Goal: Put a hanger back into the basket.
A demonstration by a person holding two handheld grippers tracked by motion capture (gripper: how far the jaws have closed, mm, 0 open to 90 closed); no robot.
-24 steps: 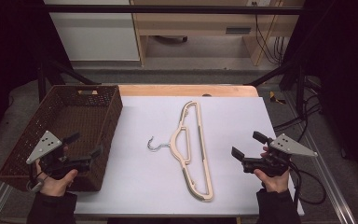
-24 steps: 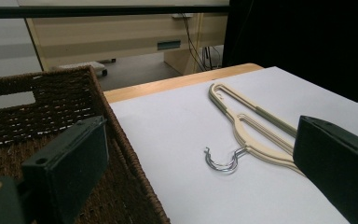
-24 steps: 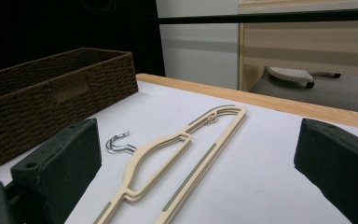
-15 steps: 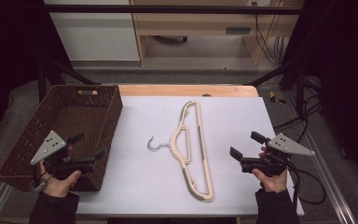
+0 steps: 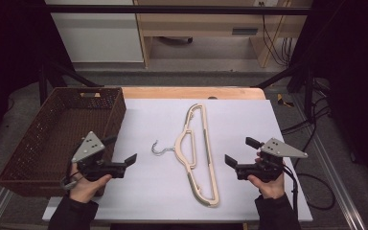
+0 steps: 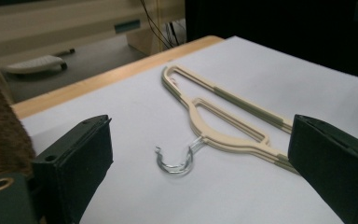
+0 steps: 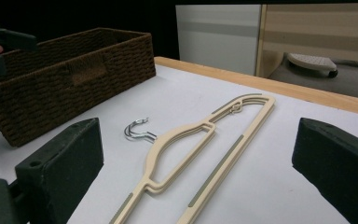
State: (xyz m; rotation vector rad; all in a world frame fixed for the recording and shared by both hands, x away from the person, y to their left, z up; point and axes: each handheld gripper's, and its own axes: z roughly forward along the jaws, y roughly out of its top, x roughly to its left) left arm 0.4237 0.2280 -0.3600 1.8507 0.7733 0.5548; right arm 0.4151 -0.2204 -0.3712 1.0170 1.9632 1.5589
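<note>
I take the cream hangers as my landmark: at least two, stacked flat in the middle of the white table, their metal hooks pointing toward the basket side. In my left gripper view the stack shows doubled edges and the hooks curl up off the sheet, so I read it as two hangers lying one on the other, though I cannot count them for sure.

My left gripper hovers to the hook side of the hangers, near but apart from the hooks, jaws spread wide with nothing between them; its own view shows both black jaws far apart, framing the hooks. My right gripper sits on the opposite side of the hangers, just beside their long bar, also spread and empty. Both point inward at the stack.

The brown wicker basket stands beyond my left gripper, farther from the hangers, at the table's edge. In the right gripper view the basket lies past the hooks.
</note>
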